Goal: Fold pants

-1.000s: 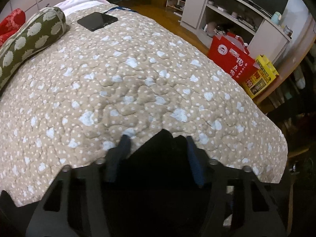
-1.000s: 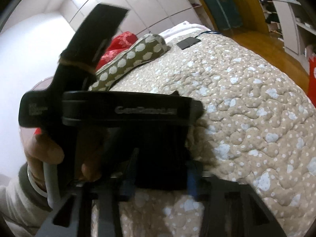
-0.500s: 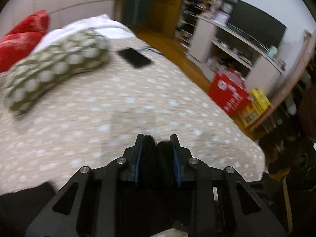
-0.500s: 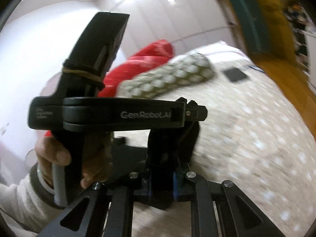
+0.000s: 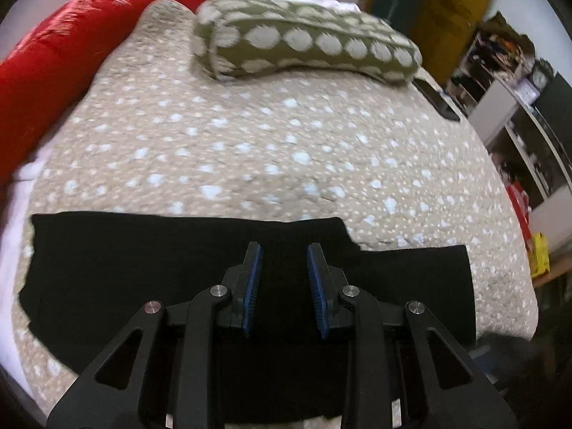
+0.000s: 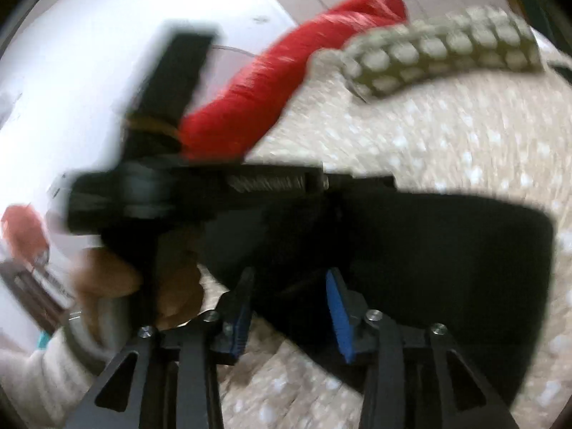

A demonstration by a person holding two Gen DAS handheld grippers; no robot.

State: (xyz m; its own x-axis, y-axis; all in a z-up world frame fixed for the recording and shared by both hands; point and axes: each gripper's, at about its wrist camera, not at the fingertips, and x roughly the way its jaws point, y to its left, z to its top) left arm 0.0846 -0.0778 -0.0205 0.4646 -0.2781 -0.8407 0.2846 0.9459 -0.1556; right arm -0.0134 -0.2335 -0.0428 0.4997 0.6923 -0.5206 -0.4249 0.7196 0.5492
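Note:
The black pants (image 5: 125, 271) lie flat across the near part of the bed, spread left to right. They also show in the blurred right wrist view (image 6: 447, 261). My left gripper (image 5: 284, 250) is open and empty just above the pants' middle. My right gripper (image 6: 291, 275) is open and empty over the pants' near edge. The left gripper's body (image 6: 200, 186), held in a hand, crosses the right wrist view.
The bed has a beige spotted quilt (image 5: 250, 136). A green dotted bolster pillow (image 5: 307, 46) and a red pillow (image 5: 71, 46) lie at the far end, with a black tablet (image 5: 436, 98) at the right. Shelves and red and yellow boxes stand off the bed's right side.
Both grippers were shut on the black pants; both have opened and let go. The pants now lie spread on the quilt. Both views have swung toward the pillows.

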